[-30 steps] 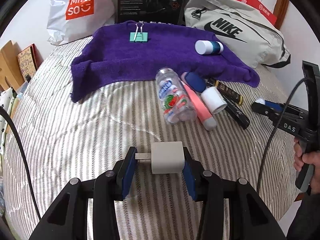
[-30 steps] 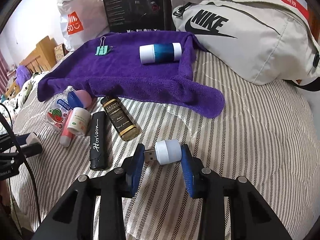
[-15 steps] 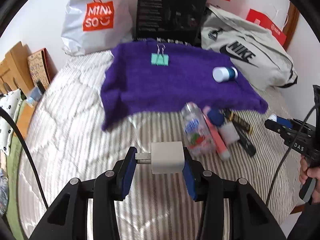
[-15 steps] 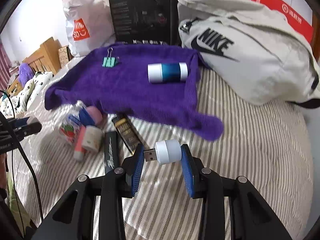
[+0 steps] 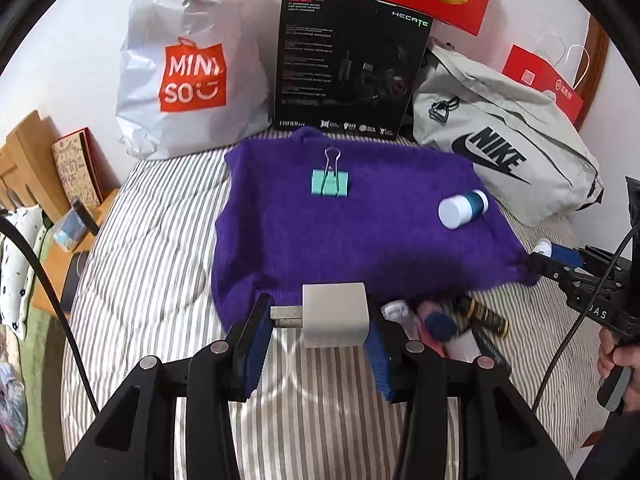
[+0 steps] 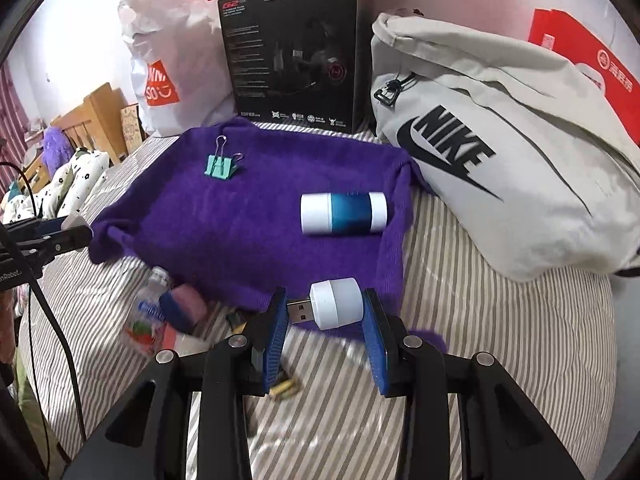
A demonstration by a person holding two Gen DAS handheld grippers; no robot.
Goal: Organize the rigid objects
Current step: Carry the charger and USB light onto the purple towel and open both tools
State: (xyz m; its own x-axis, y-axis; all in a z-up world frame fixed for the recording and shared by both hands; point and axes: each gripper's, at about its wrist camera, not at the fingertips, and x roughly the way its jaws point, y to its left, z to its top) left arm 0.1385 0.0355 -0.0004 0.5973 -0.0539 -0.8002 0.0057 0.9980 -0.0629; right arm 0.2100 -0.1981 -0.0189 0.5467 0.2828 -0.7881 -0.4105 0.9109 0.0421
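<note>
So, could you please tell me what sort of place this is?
Most likely a bedroom: the work surface is a bed with a striped quilt, a wooden headboard stands at one end, and shopping bags and a sports bag lean against the wall.

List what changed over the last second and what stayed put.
Both claws advanced toward the purple towel. The left claw keeps its white charger, the right claw its USB light. The binder clip and blue-white bottle stayed on the towel.
</note>
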